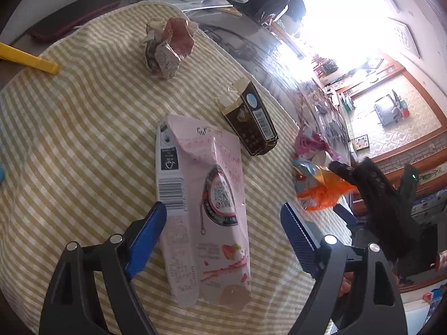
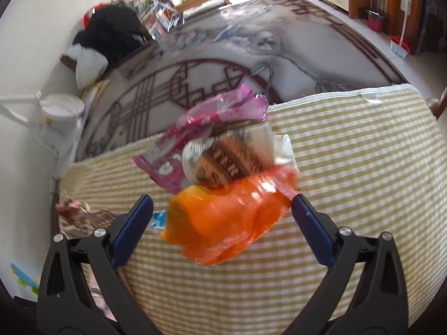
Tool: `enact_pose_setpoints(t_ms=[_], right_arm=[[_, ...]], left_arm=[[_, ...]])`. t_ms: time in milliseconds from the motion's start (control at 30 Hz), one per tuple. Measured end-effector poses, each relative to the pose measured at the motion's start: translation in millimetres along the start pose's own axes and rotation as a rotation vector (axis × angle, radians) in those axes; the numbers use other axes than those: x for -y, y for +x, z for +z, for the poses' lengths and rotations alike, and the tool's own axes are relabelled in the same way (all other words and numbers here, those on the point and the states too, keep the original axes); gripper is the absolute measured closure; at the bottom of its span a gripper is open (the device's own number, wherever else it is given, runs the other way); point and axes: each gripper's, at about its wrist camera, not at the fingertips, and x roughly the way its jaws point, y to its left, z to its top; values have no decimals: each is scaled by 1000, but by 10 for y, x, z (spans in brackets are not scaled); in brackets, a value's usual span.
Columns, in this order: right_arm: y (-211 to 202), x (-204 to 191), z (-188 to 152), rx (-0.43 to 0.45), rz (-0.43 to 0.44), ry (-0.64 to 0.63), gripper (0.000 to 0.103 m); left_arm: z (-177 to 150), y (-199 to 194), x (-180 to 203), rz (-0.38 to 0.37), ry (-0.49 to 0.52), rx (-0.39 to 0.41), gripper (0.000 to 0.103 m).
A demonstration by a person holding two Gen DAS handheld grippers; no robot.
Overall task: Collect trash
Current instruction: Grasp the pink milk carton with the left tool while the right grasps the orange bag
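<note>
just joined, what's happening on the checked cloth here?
A person with a gripper in each hand is clearing trash off the checked mat. The left gripper is open astride a flattened pink carton, pads not pressing it. The right gripper is open around an orange wrapper heaped with a paper cup and a pink wrapper. A dark carton and a crumpled carton lie untouched.

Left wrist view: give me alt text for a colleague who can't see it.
The left gripper hangs open, its blue fingers either side of a pink carton lying on a checked cloth. Beyond lie a dark carton and a crumpled carton; orange wrapper at right.
</note>
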Motion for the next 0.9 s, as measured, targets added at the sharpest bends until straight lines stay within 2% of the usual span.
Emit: enact_pose_setpoints(t_ms=[67,100,200,433,567,633,700,767,900], right_arm=[[-26,-18,-25,9,-1,-41,20],[-59,-14,-38,13,11,-55,30],[-211,42,-91,32,44,-89,36],[-757,232,-393,59,101,-204,37],[-1085,364,-623,105,66,-301,37],[-1216,424,-746,155,29,-356,37],[-1270,491,-857,204,5,-388,37],[-1239,570,-890,210,5,-376,36],[-1188,717,-830,179,55,-306,36]], left_arm=[[-7,10,10,13,2,0,22],[-9,8,20,22,3,3,22],[-37,46,78,71,20,14,14],[-60,156,103,113,28,5,14],[-68,177,112,123,30,30,15],[-68,174,123,131,32,45,15],[-79,174,116,146,44,58,20],[-90,212,133,161,65,50,30],[-96,241,198,176,118,57,35]])
